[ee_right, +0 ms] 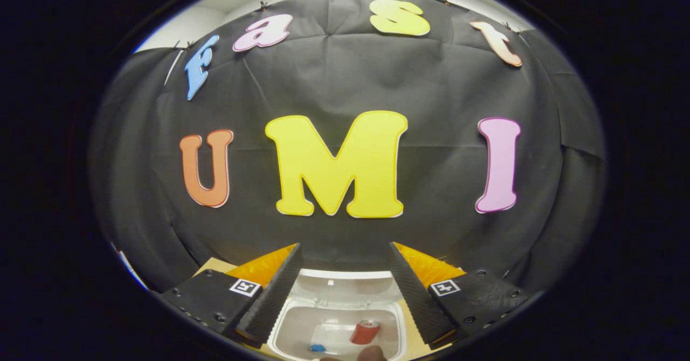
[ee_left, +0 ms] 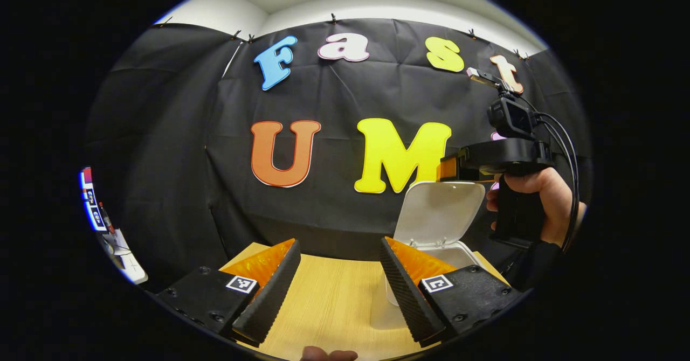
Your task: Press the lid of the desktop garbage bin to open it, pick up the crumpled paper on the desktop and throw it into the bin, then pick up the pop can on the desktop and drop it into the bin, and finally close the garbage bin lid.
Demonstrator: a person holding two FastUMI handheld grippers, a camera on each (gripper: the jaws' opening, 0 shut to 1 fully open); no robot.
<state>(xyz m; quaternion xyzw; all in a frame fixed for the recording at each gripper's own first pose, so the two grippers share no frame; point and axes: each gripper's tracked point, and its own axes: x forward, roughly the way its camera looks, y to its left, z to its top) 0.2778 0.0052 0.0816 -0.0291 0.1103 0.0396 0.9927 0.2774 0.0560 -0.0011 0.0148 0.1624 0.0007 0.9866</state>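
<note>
The pop can (ee_right: 365, 332) was seen lying inside the open garbage bin (ee_right: 280, 334), beside a small blue scrap, so the dropping steps were judged done and only the lid closing left. The lid (ee_left: 439, 213) was stood upright at the bin's rear on the worktop (ee_left: 329, 302). For the next move, the lid would need to be pushed forward and down. The right tongs (ee_right: 345, 288) were held spread and empty above the bin; the left tongs (ee_left: 339, 291) were likewise spread, nothing gripped.

White desktop bin (ee_right: 337, 318) on wooden table, lid (ee_left: 439, 213) raised upright, red pop can (ee_right: 365, 332) lying inside
</note>
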